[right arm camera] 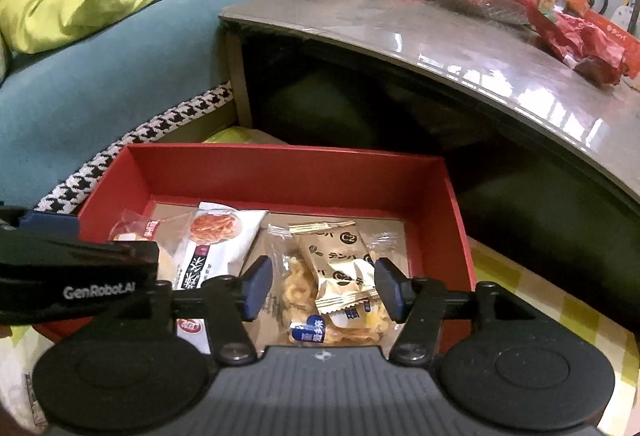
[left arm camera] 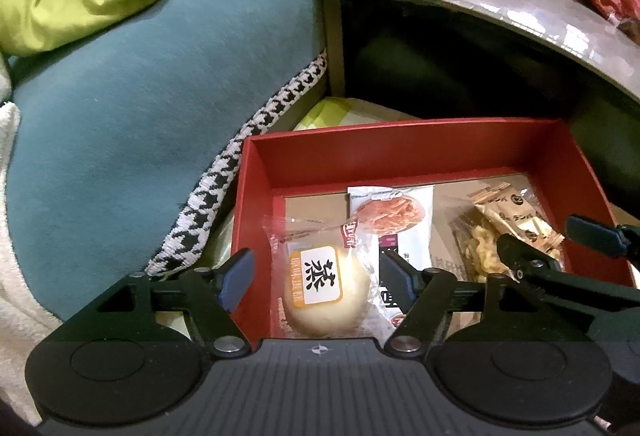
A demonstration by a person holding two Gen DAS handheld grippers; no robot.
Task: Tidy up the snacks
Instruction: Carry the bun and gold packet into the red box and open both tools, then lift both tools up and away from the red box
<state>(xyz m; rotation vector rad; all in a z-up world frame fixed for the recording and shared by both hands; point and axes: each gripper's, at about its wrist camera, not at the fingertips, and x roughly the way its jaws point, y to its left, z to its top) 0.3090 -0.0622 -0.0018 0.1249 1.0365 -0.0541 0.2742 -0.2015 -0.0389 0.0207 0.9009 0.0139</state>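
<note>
**Snacks boxed, both grippers parted**

Beside a sofa and low table, the red box point(right arm camera: 456, 236) holds the bun packet point(left arm camera: 324, 284) and cracker packets point(right arm camera: 340, 276). Left gripper point(left arm camera: 316, 272) and right gripper point(right arm camera: 324, 284) straddle them, unclamped. Light, crinkly, crushable; grip sealed edges.

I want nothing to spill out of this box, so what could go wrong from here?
1. The wrapped bun lies between the left hand-held gripper fingers; pulling back could snag its crinkly wrapper and drag it out of the red box.
2. The right hand-held gripper straddles the small beige packets; its fingers might catch them too.
3. Both grippers sit close together over the box and might bump.
</note>
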